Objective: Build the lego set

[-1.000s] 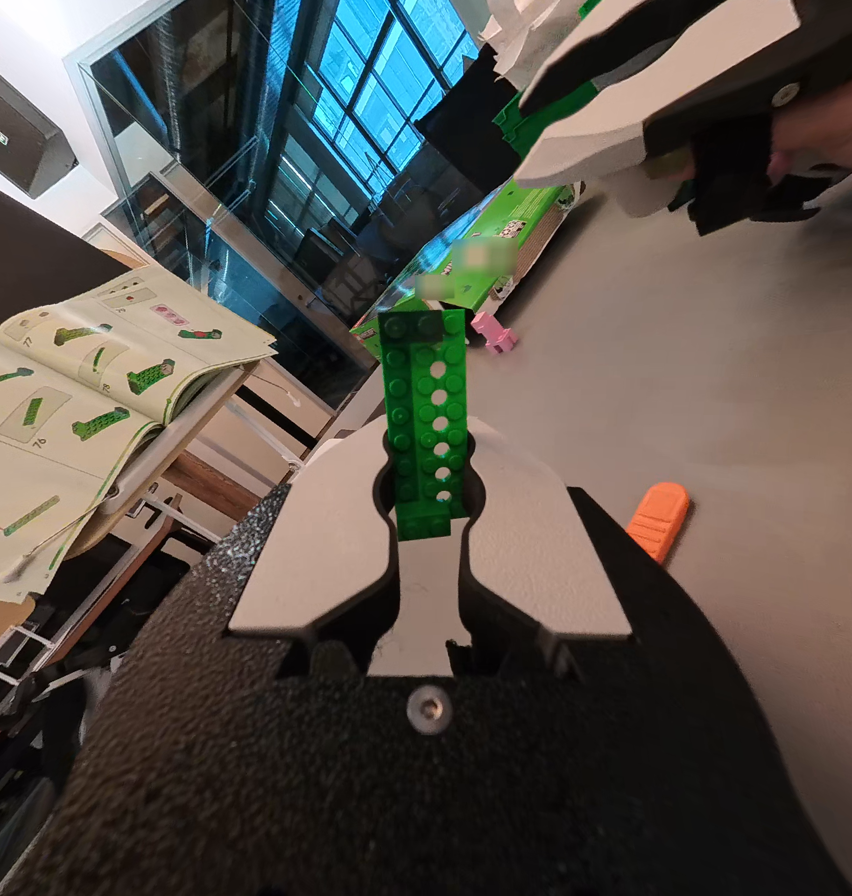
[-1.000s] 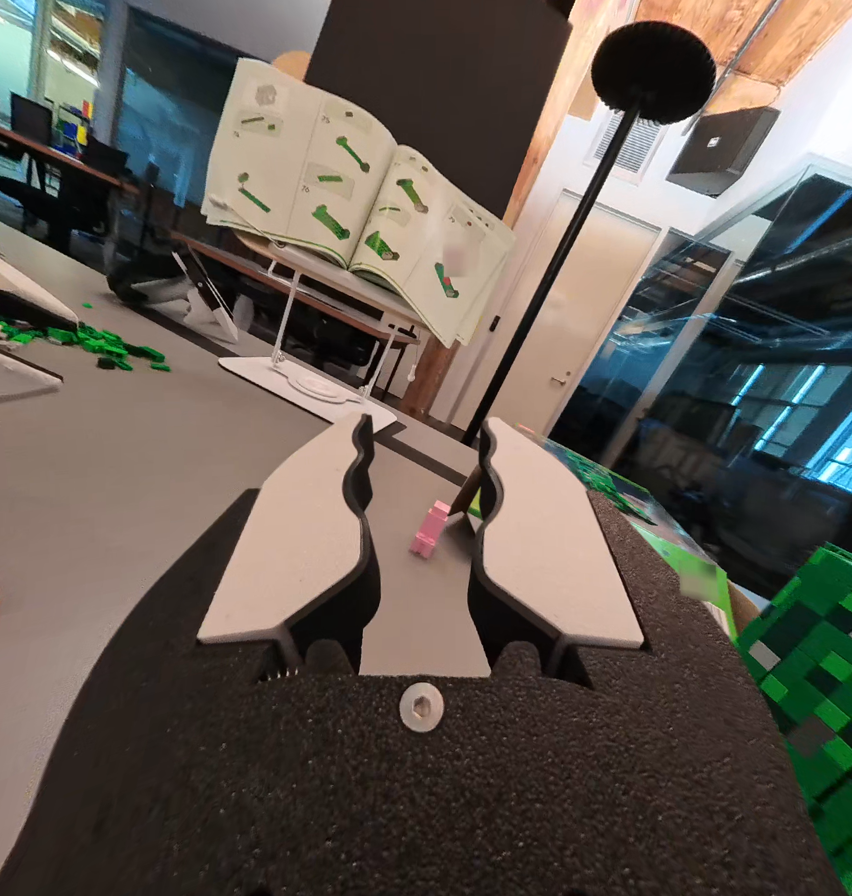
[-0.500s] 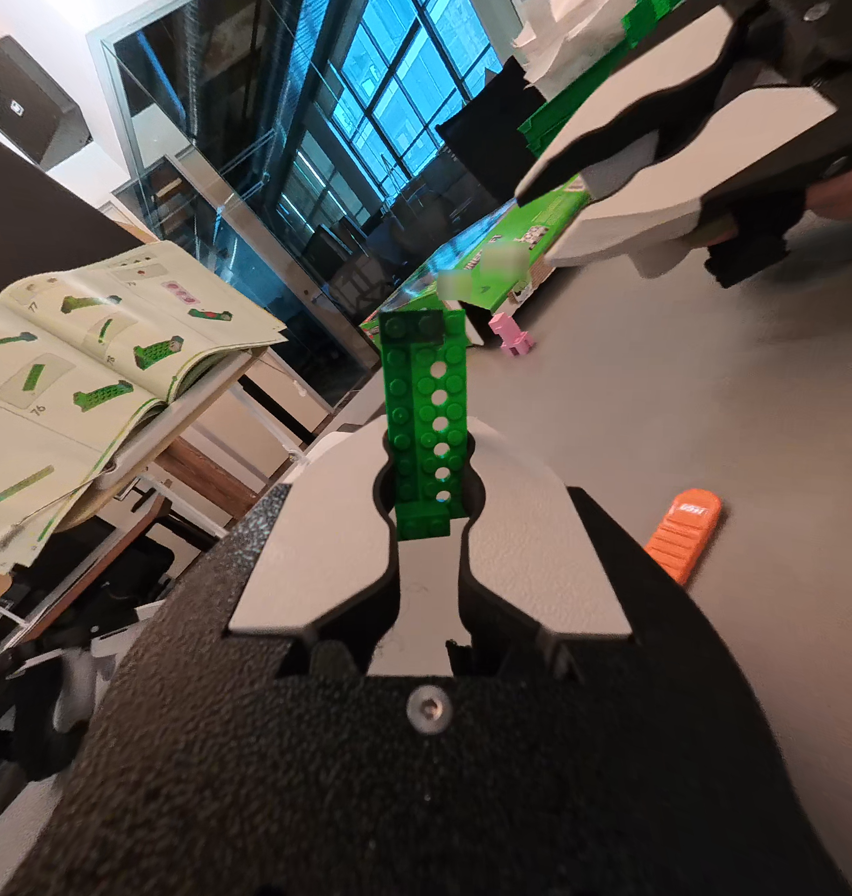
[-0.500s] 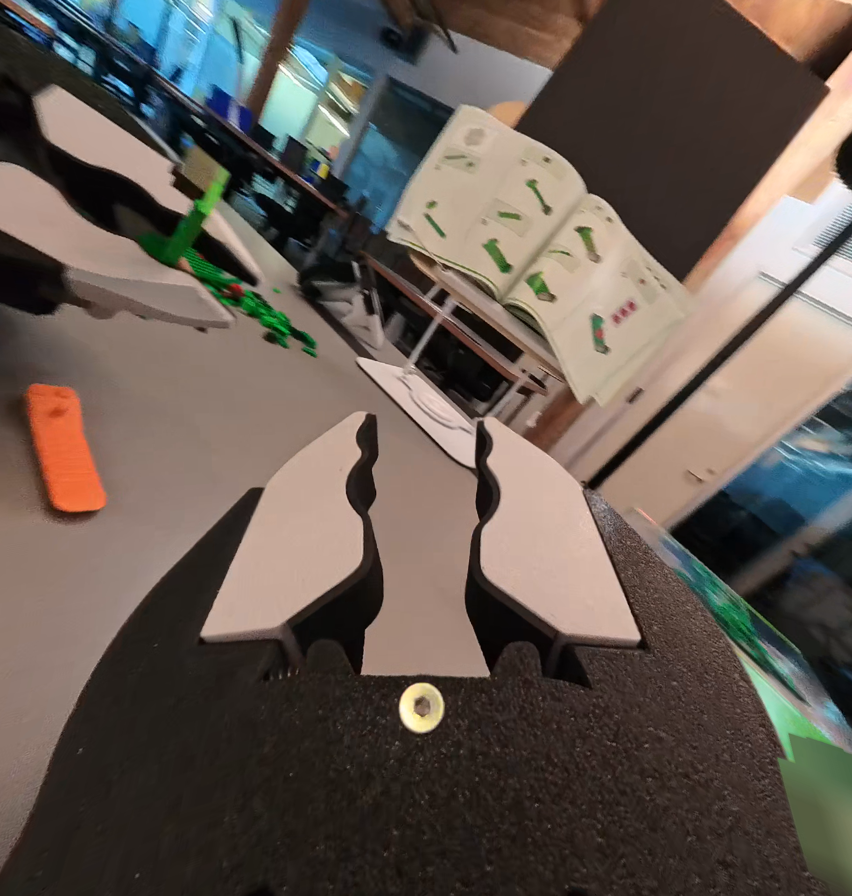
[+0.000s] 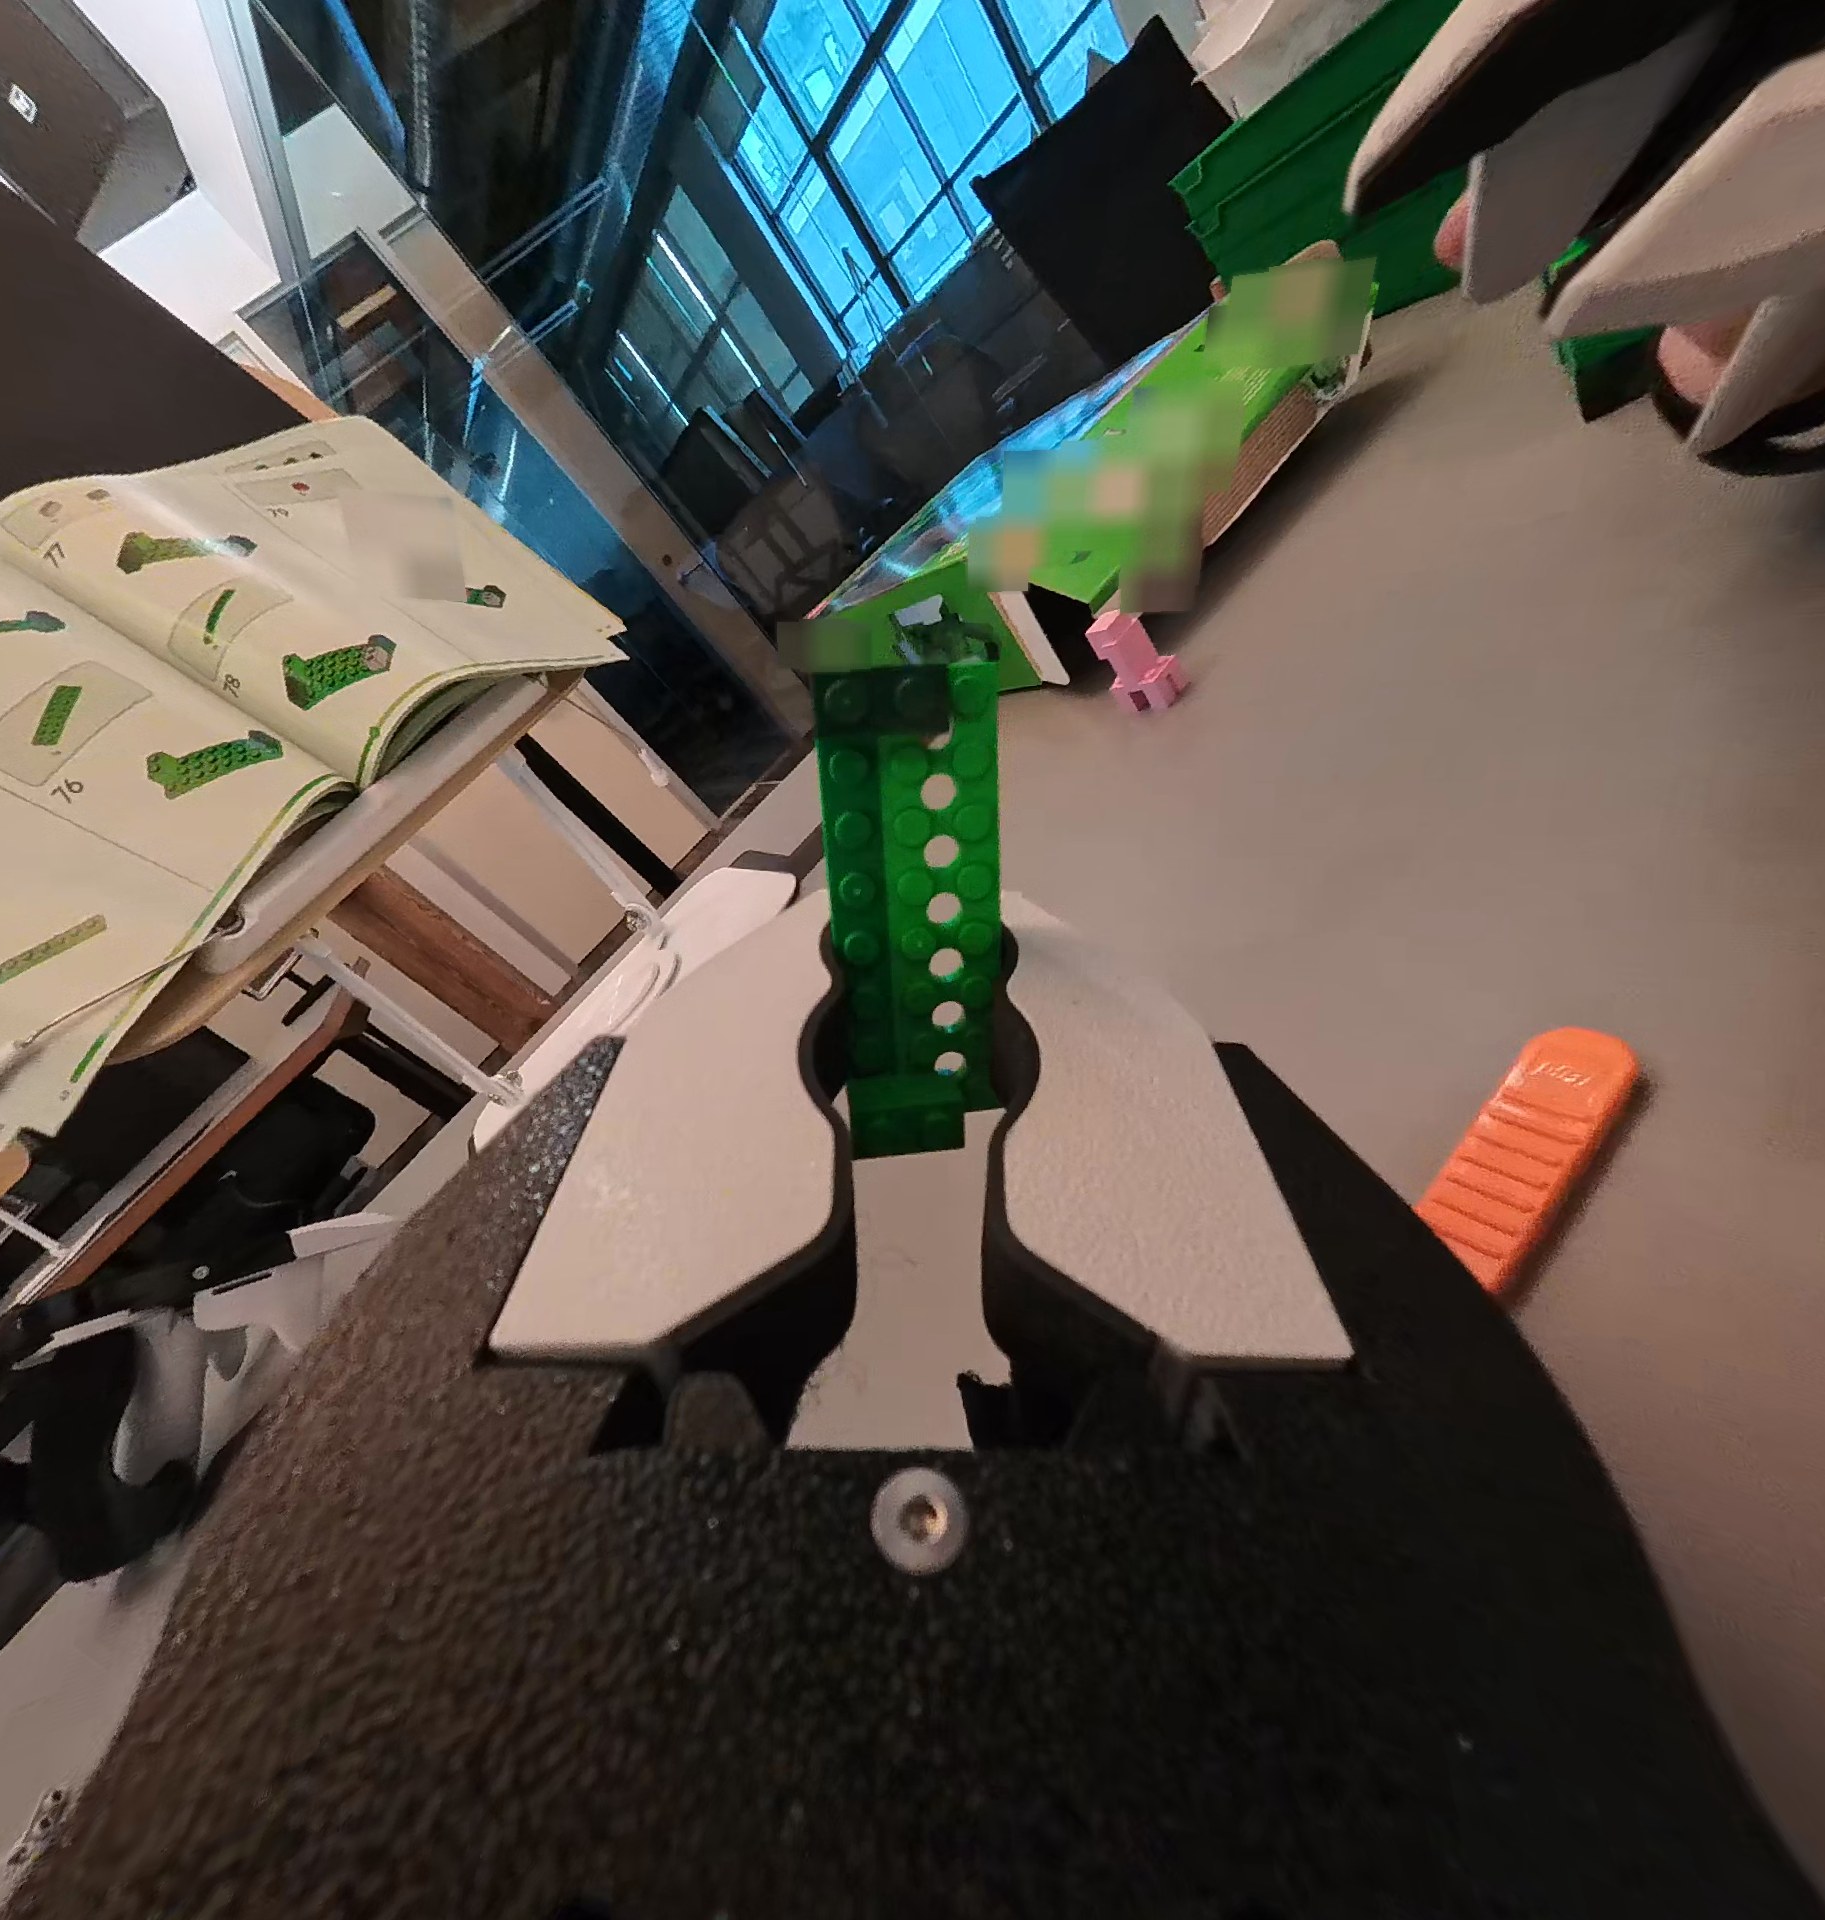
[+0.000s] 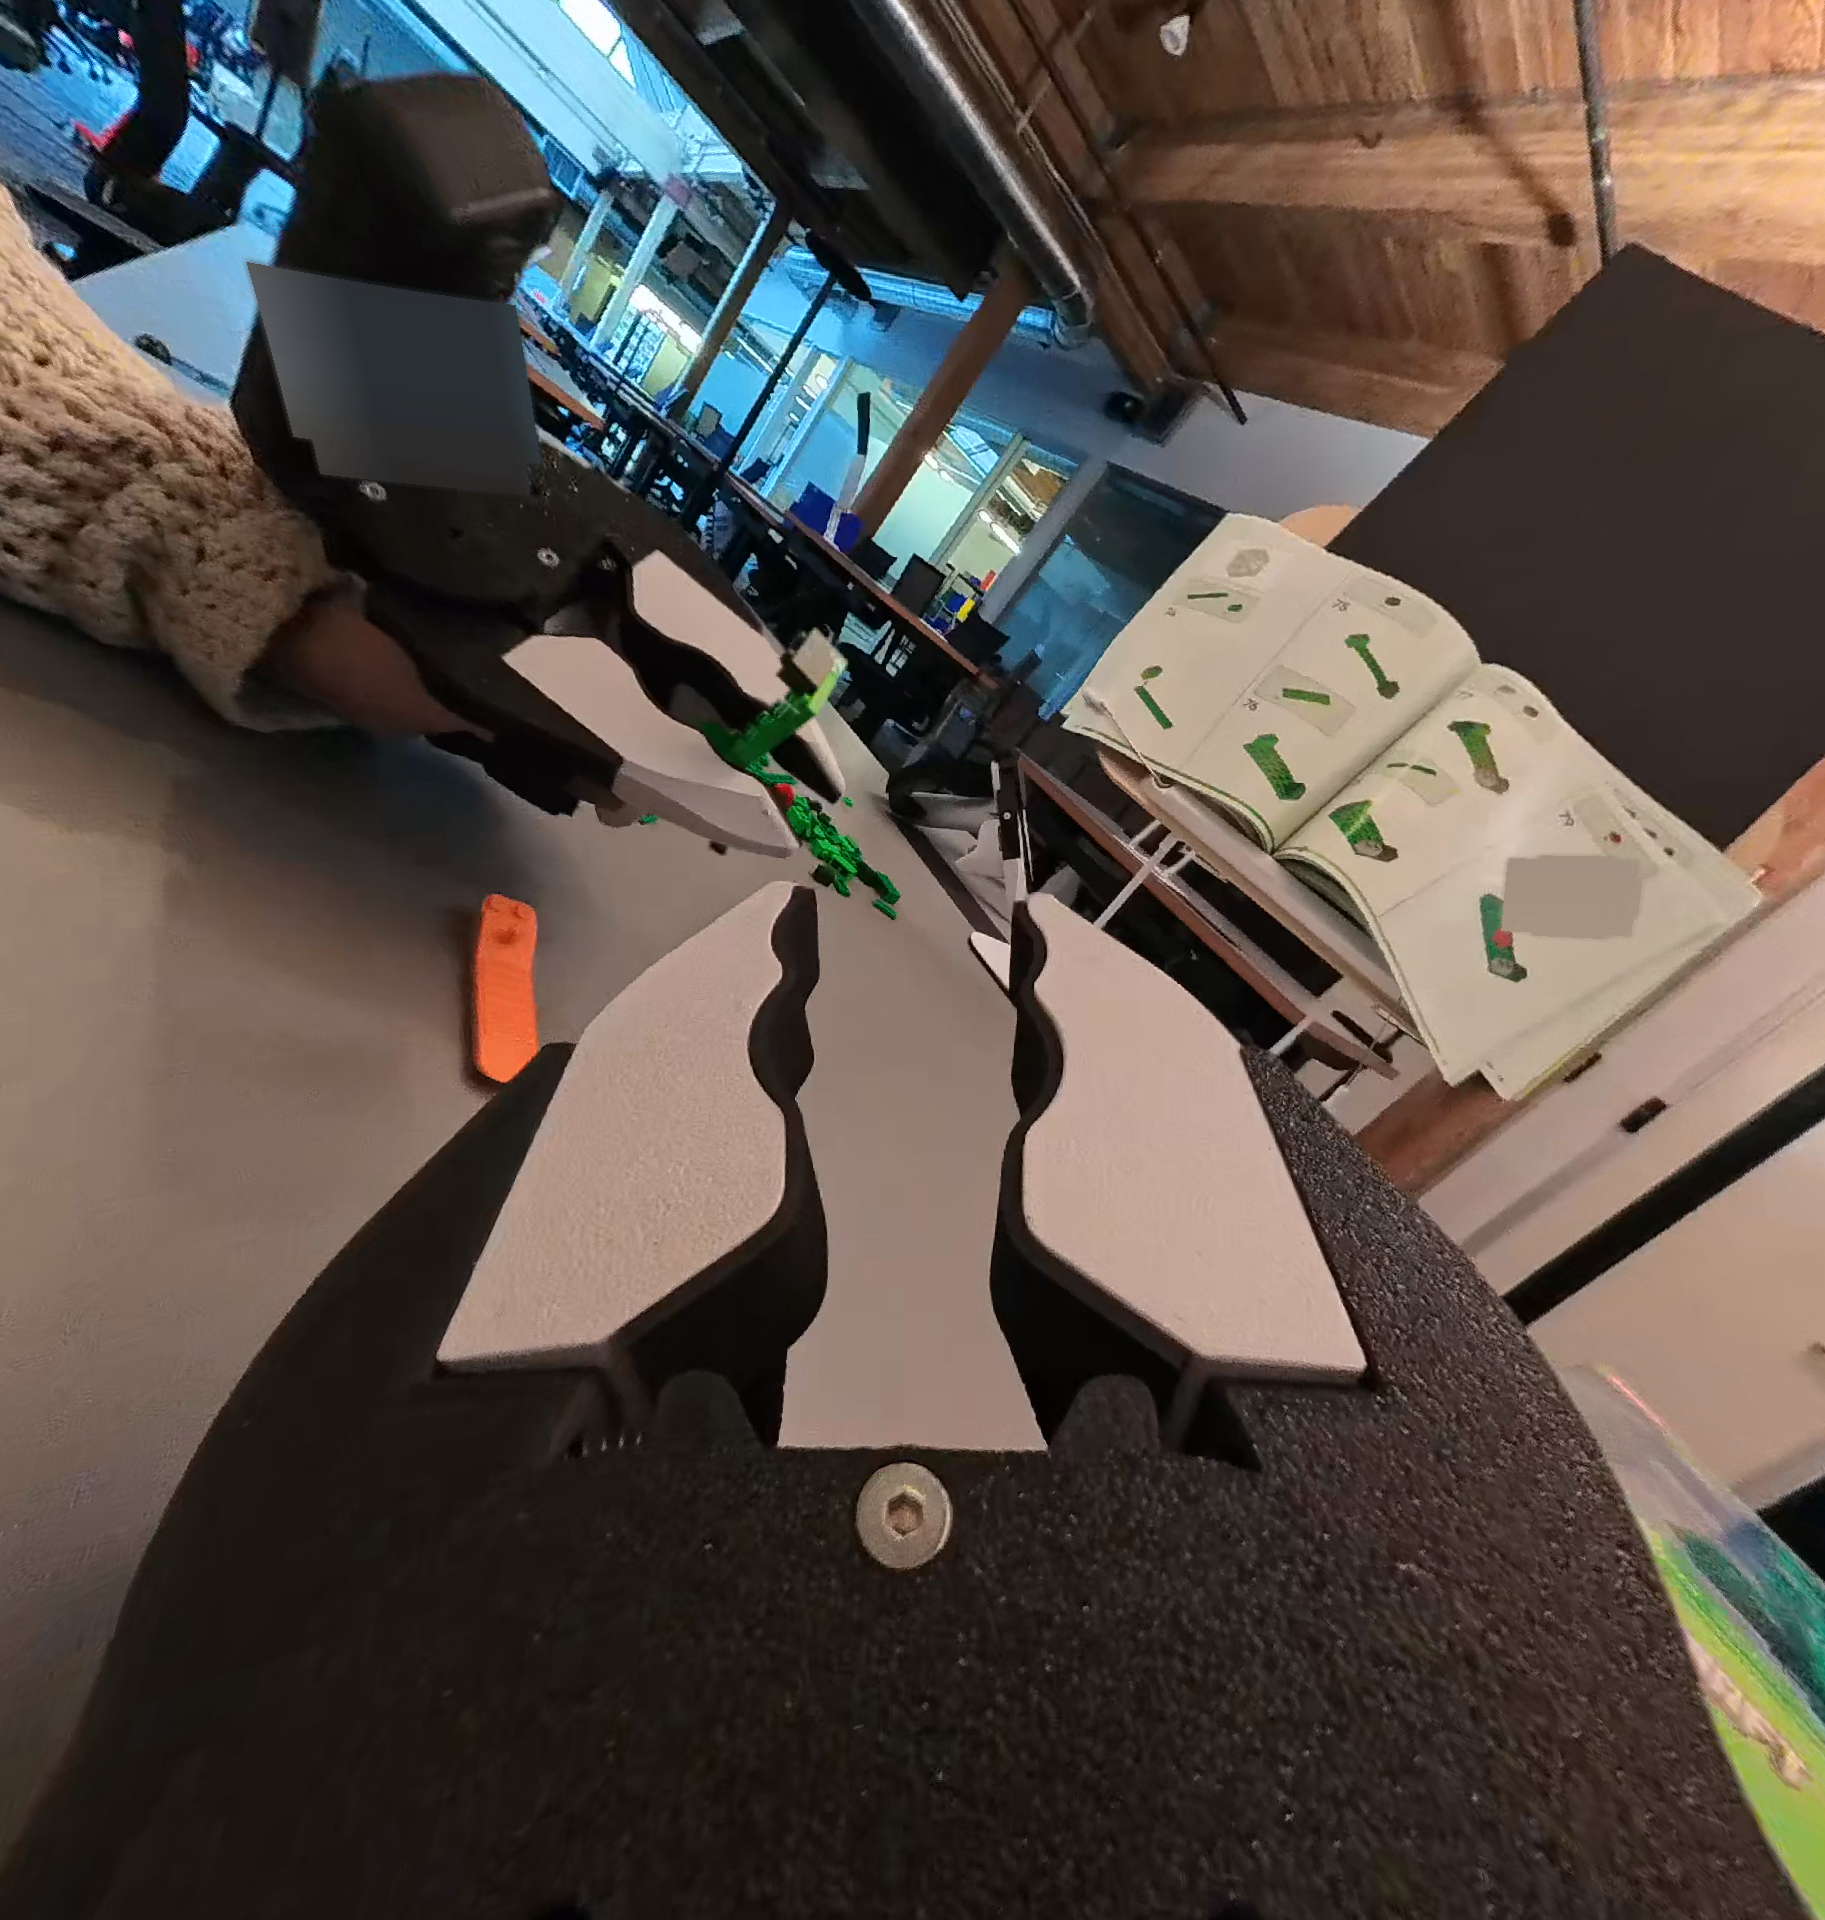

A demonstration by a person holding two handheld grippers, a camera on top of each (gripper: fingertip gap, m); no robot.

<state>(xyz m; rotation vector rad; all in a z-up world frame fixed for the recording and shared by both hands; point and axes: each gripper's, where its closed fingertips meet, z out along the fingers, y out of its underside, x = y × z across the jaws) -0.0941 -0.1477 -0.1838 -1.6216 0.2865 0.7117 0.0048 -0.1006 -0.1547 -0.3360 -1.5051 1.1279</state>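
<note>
Left tool staying clenched on green lego assembly, held above counter. Right tool, released and empty, swinging from pink piece toward loose green bricks, likely fetching next part.

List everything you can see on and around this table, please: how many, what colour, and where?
Green brick assembly: one, green, clamped upright in the left gripper.
Loose bricks: a pile, mostly green, far on the table.
Pink figure: one, pink, on the table beside the box.
Orange tool: one, orange, flat on the table.
Box: one, green, lying at the table's far edge.
Instruction booklet: one, pale green, open on a stand.
Table: one, grey.
Left gripper: grey fingers, black body.
Right gripper: same, open, empty.
</note>
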